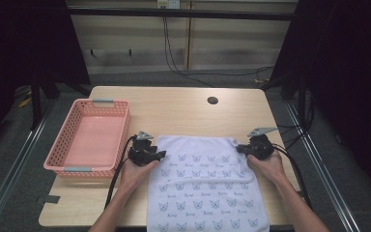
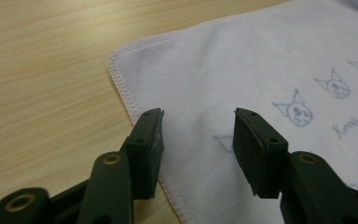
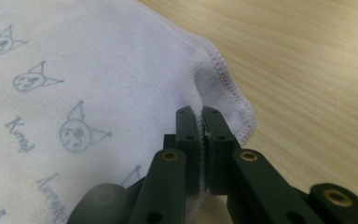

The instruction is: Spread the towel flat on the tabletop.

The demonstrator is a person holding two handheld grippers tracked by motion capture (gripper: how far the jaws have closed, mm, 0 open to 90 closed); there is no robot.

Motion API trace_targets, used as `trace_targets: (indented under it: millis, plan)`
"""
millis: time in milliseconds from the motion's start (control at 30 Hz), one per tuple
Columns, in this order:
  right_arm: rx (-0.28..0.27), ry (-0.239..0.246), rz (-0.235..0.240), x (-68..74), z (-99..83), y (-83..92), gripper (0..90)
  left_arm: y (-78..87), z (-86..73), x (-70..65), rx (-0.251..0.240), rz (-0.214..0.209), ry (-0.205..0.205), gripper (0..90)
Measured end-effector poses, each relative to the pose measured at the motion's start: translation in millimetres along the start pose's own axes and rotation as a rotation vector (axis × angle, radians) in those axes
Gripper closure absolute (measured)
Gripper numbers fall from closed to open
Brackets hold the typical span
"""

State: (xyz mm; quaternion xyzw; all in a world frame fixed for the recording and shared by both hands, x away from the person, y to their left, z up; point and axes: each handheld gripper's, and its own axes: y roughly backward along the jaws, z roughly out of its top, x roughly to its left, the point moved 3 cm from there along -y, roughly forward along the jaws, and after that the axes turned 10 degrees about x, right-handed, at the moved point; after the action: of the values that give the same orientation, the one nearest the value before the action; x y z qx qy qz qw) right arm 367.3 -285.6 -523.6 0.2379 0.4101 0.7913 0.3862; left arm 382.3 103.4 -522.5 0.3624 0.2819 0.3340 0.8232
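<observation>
Towel [image 1: 205, 186]: white cloth printed with small blue cat faces, lying flat on the table; its near end hangs past the table's 6 o'clock edge, its far edge sits about mid-table.
Left gripper [image 1: 160, 155]: held at the towel's far-left corner, at 9 o'clock of the cloth; in the left gripper view [image 2: 198, 126] the jaws stand apart over the hemmed edge, one pad on each side of a low ridge of cloth, not pressing it.
Right gripper [image 1: 240, 148]: at the towel's far-right corner, 3 o'clock of the cloth; in the right gripper view [image 3: 200, 123] the jaws are closed tight on a pinched fold of the towel's hem.
Hands: left hand [image 1: 136, 170] and right hand [image 1: 266, 164] come in from 6 o'clock, forearms flanking the towel.
Table [image 1: 183, 108]: light wood, a round dark hole [image 1: 212, 100] toward 12 o'clock.
Basket [image 1: 65, 145]: pink latticed tray with grey handles, on the table at 9 o'clock, well left of the left gripper.
</observation>
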Motion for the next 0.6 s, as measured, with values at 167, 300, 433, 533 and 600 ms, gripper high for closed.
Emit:
trace_targets:
  millis: [167,300,433,533,600]
  plan:
    - [-0.011,-0.008,0.016,-1.7,-3.0,1.3,86.9,-2.9,2.1,7.2,-0.006,0.030,-0.025,72.2]
    - [-0.007,-0.034,0.027,-2.9,-3.4,2.0,87.5,-2.2,0.9,10.5,0.002,-0.025,-0.007,89.4]
    - [-0.011,-0.043,0.050,-3.8,-2.9,3.2,87.8,-2.7,0.4,0.8,0.029,-0.065,-0.048,90.0]
    - [-0.044,-0.067,0.066,-6.7,-0.1,7.4,87.9,0.2,2.0,-1.9,0.022,-0.060,-0.067,90.0]
    - [-0.067,-0.078,0.075,-8.3,2.5,12.0,87.9,7.5,6.1,0.9,-0.019,-0.096,-0.038,90.0]
